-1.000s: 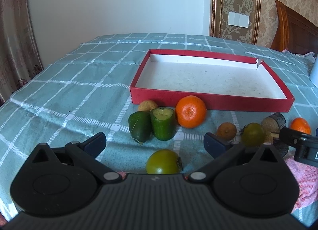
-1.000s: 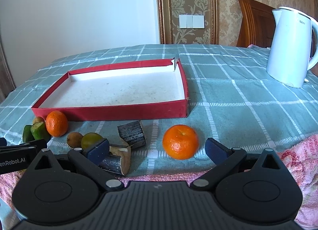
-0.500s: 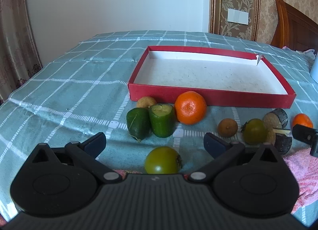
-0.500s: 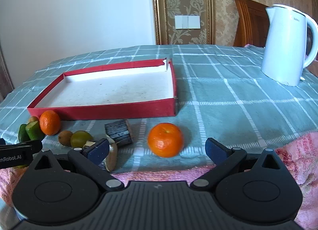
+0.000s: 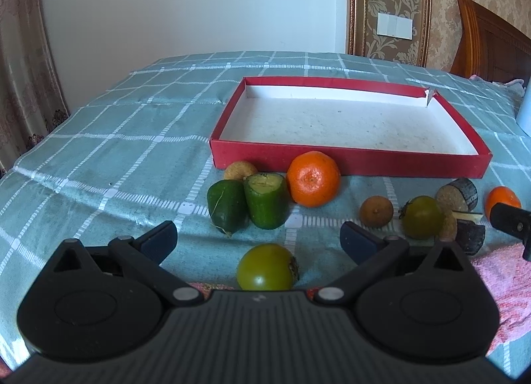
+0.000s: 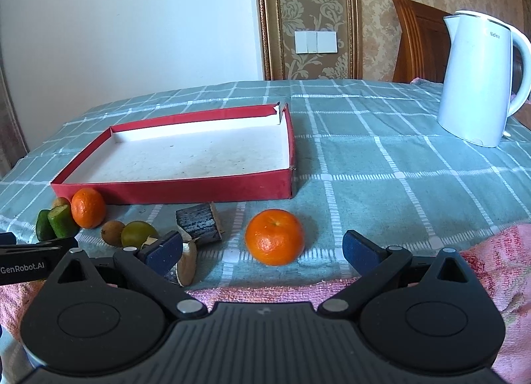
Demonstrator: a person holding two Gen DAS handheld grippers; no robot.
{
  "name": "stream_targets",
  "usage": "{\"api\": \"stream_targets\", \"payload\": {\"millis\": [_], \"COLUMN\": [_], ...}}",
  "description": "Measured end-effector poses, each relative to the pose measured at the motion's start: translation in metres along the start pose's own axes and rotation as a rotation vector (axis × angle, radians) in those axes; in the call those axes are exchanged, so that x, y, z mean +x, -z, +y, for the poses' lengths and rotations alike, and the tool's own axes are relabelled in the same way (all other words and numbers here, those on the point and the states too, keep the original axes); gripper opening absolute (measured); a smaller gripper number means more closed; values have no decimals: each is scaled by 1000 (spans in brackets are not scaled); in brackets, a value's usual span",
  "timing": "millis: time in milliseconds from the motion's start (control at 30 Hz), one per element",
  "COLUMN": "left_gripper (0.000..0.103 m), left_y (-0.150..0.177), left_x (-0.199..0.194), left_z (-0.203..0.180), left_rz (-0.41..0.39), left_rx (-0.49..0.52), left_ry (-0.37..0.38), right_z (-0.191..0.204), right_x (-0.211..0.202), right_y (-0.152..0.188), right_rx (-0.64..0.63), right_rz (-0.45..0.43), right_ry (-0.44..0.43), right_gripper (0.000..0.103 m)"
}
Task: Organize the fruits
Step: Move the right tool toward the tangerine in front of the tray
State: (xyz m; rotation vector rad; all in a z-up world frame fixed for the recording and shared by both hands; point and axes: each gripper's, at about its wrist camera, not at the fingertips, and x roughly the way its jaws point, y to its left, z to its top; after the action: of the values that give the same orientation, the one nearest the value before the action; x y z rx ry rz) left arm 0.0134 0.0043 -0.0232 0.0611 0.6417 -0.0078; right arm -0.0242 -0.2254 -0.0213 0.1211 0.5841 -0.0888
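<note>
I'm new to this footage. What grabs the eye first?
The red tray in the middle of the checked cloth, with nothing in it. Fruit lies along its near side, the brightest an orange just ahead of the open right tongs. A white kettle stands far right.

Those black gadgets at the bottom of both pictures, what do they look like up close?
Each is a handheld gripper of matte black plastic. The left gripper and the right gripper share a ribbed central body, two round housings, silver pivot screws and slanted arms ending in dark blue pads. In the right wrist view, a black bar of the left one reads "GenRobot.AI" in white. No hands, sleeves or cables show.
</note>
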Motion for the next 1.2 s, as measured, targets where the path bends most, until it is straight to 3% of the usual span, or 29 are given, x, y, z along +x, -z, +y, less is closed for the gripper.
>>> {"api": "stream_targets", "payload": {"millis": [700, 1000, 1200], "left_gripper": [103, 103, 103], "left_y": [7, 6, 6], "left_x": [2, 4, 3], "left_z": [6, 3, 0], "left_rz": [9, 15, 15], "left_rx": [-15, -5, 1], "left_ry": [19, 14, 13], "right_z": [-32, -29, -27], "right_x": [-2, 7, 18], "right_y": [4, -2, -3], "right_rx": [10, -26, -30], "right_rz": [-2, -10, 29], "right_ry": [14, 32, 14], "right_gripper": [103, 103, 103]}}
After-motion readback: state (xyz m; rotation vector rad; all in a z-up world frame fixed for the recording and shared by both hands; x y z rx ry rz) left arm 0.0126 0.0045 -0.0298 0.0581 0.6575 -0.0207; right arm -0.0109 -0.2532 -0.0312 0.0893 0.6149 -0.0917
